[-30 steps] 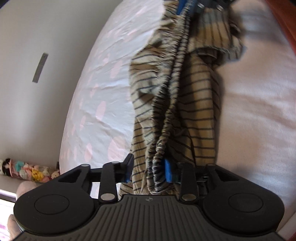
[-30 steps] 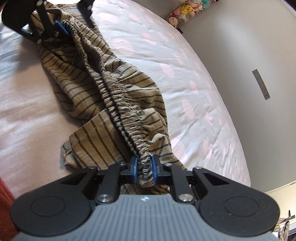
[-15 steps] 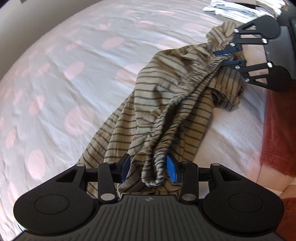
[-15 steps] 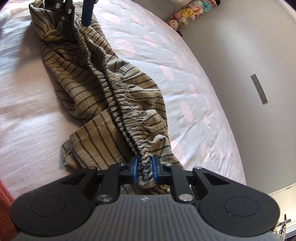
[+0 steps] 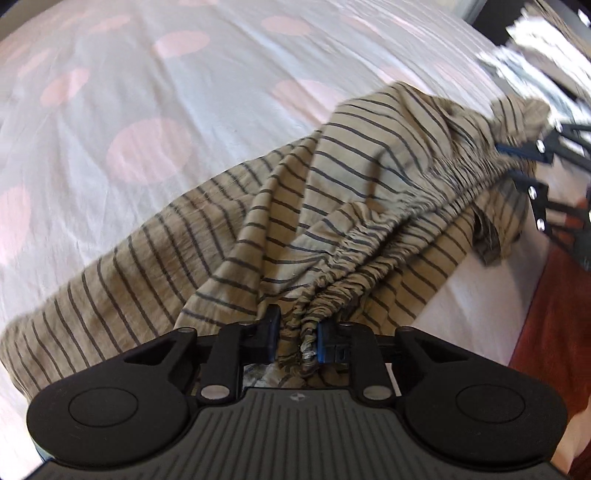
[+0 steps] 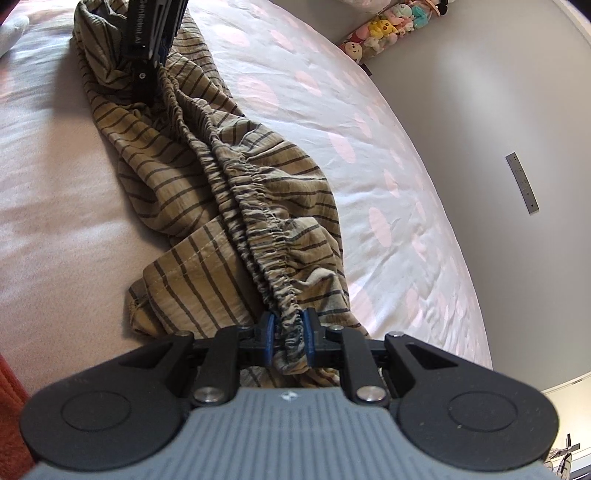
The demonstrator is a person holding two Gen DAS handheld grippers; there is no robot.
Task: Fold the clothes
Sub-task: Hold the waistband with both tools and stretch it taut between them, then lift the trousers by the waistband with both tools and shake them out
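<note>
Tan shorts with thin dark stripes (image 5: 332, 177) lie bunched on the bed, their elastic waistband (image 6: 258, 221) stretched between both grippers. My left gripper (image 5: 297, 338) is shut on one end of the waistband. My right gripper (image 6: 287, 338) is shut on the other end. The right gripper also shows in the left wrist view (image 5: 532, 173) at the far right. The left gripper shows in the right wrist view (image 6: 151, 48) at the top left. Most of the shorts rest on the sheet.
The bed sheet (image 5: 147, 92) is pale with pink dots. A rust-red blanket (image 5: 546, 332) lies at the bed's edge. A grey wall (image 6: 498, 110) and a row of plush toys (image 6: 388, 26) stand beyond the bed. Other laundry (image 5: 535, 55) lies far right.
My left gripper has swung round to look across the bed and has closed tighter on the waistband. The right gripper has hardly moved.
</note>
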